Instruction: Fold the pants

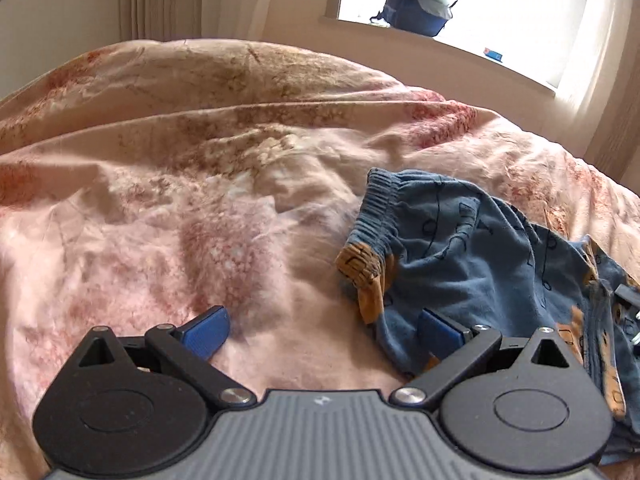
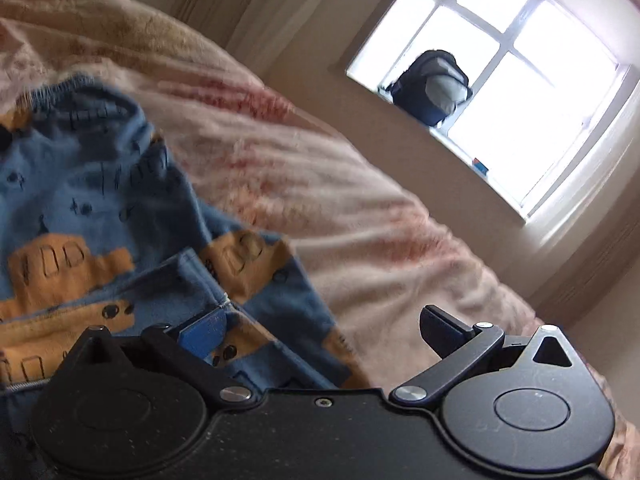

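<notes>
Small blue pants (image 1: pixel 472 264) with orange patches and a ribbed waistband lie crumpled on the pink floral bedspread (image 1: pixel 180 184), at the right of the left wrist view. My left gripper (image 1: pixel 324 334) is open and empty; its right finger (image 1: pixel 440 332) rests over the near edge of the pants, its left finger over bare bedspread. In the right wrist view the pants (image 2: pixel 92 208) fill the left side. My right gripper (image 2: pixel 324 334) is open and empty, tilted, its left finger (image 2: pixel 204 336) over the pants. Part of the right gripper (image 1: pixel 630 312) shows at the left wrist view's right edge.
A dark backpack (image 1: pixel 420 4) stands on the windowsill (image 1: pixel 460 46) behind the bed; it also shows in the right wrist view (image 2: pixel 432 88). A small blue item (image 1: pixel 493 54) lies on the sill. Curtains hang at both sides. The bedspread is wrinkled.
</notes>
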`<state>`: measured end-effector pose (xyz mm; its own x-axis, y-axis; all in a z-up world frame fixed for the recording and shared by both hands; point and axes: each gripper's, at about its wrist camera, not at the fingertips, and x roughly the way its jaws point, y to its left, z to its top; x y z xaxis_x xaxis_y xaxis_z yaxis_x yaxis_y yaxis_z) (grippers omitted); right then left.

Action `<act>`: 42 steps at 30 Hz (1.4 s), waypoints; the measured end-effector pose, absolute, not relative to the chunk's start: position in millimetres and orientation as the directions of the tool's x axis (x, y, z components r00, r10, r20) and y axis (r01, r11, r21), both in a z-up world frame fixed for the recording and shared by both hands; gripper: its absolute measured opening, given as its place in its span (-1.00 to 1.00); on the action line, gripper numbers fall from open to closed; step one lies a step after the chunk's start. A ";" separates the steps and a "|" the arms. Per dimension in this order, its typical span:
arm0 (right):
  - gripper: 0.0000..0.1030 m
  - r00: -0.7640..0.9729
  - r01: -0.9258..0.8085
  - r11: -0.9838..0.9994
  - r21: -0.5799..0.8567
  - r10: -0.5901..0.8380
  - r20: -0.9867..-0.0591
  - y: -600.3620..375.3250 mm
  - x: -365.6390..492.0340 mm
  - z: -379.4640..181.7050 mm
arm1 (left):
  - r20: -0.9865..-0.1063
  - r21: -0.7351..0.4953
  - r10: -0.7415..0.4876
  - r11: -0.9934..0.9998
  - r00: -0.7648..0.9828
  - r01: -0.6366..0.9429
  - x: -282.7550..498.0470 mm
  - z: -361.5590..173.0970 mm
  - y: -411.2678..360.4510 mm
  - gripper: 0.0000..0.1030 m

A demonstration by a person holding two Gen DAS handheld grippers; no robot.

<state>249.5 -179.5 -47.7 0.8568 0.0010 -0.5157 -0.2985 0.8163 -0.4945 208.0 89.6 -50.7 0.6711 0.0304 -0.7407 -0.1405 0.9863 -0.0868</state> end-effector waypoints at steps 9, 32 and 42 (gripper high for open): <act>0.76 0.644 -0.450 0.888 -0.099 0.246 -0.724 -181.3 335.8 -42.7 | -0.739 -0.091 0.028 0.986 0.673 -0.141 211.7 -55.8 90.6 0.99; 0.08 0.728 -0.344 0.905 -0.250 0.089 -0.680 -183.4 335.6 -26.1 | -0.711 -0.150 0.011 0.974 0.704 -0.167 204.1 -49.7 91.9 0.91; 0.16 0.590 -0.497 0.868 0.000 0.338 -0.733 -158.0 277.2 -17.5 | -0.651 -0.298 -0.048 0.934 0.758 -0.196 190.0 -38.9 103.2 0.10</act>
